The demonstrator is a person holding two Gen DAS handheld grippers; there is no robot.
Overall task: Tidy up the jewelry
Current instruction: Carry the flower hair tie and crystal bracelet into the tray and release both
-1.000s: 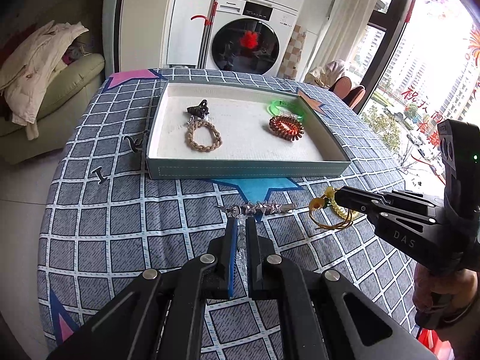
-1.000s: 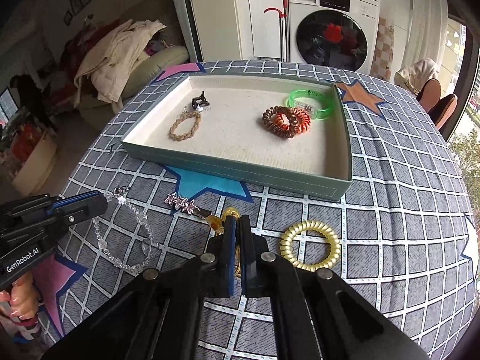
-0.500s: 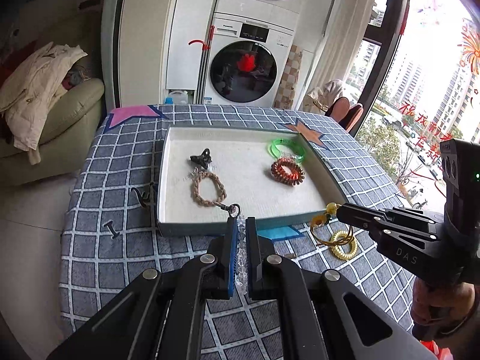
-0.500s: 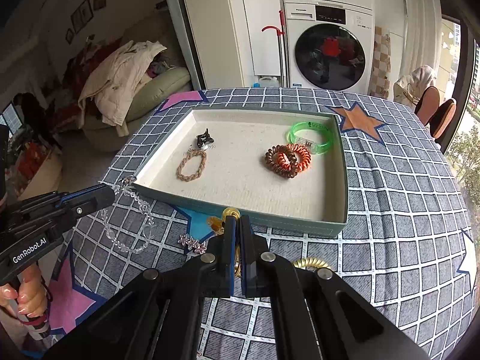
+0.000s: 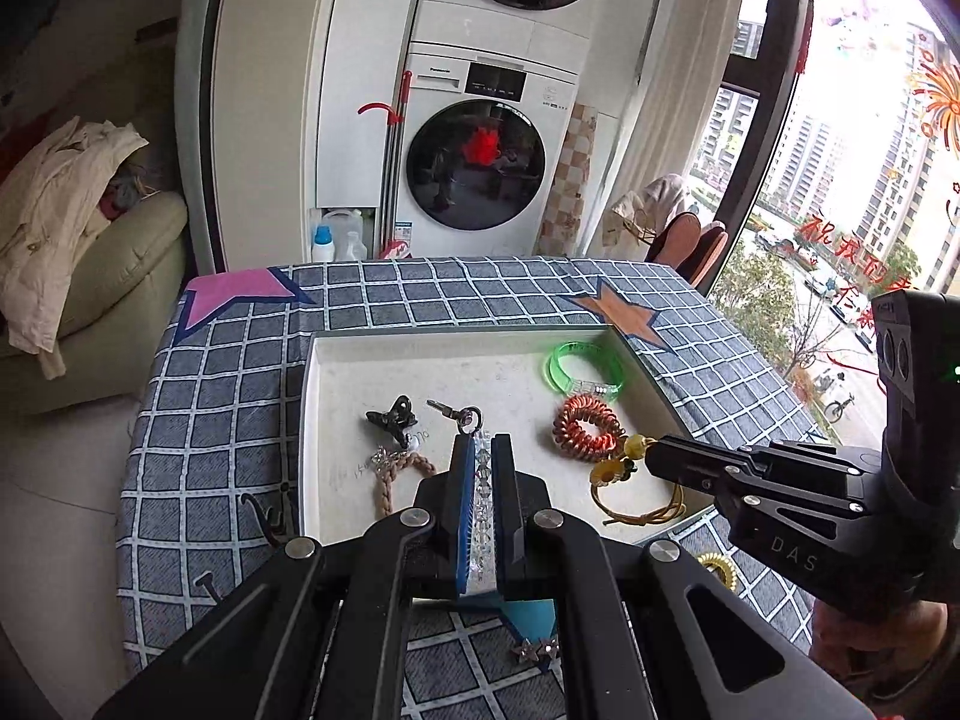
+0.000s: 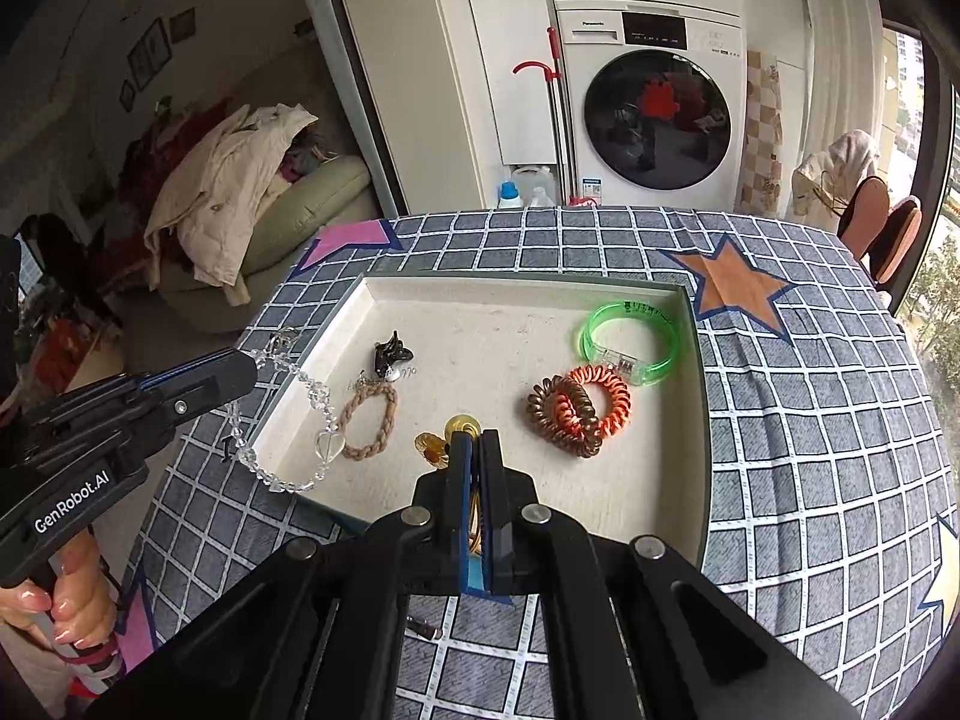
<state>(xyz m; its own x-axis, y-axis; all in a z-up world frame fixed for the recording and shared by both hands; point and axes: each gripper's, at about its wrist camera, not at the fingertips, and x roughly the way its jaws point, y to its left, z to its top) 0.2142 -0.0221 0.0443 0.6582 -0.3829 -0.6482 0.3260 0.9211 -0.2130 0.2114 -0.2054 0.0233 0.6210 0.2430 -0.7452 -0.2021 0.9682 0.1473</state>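
Note:
A green-walled tray (image 5: pixel 309 420) (image 6: pixel 702 420) with a cream floor sits on the checked tablecloth. In it lie a green bangle (image 6: pixel 630 339), coiled orange and brown hair ties (image 6: pixel 576 405), a braided tan bracelet (image 6: pixel 369 420) and a black clip (image 6: pixel 393 354). My left gripper (image 5: pixel 482 450) (image 6: pixel 252 363) is shut on a clear crystal bead bracelet (image 6: pixel 282 420) and holds it above the tray's left front corner. My right gripper (image 6: pixel 474 444) (image 5: pixel 651 450) is shut on a yellow cord bracelet with amber beads (image 5: pixel 636 492), above the tray's front.
On the cloth in front of the tray lie a gold coiled hair tie (image 5: pixel 717 567) and a star hair clip (image 5: pixel 537 648). Small dark hooks (image 5: pixel 267 516) lie left of the tray. A washing machine (image 5: pixel 480 150) and a sofa (image 5: pixel 90 276) stand beyond the table.
Both grippers have lifted their bracelets off the cloth and carried them forward, from in front of the tray to above its front part.

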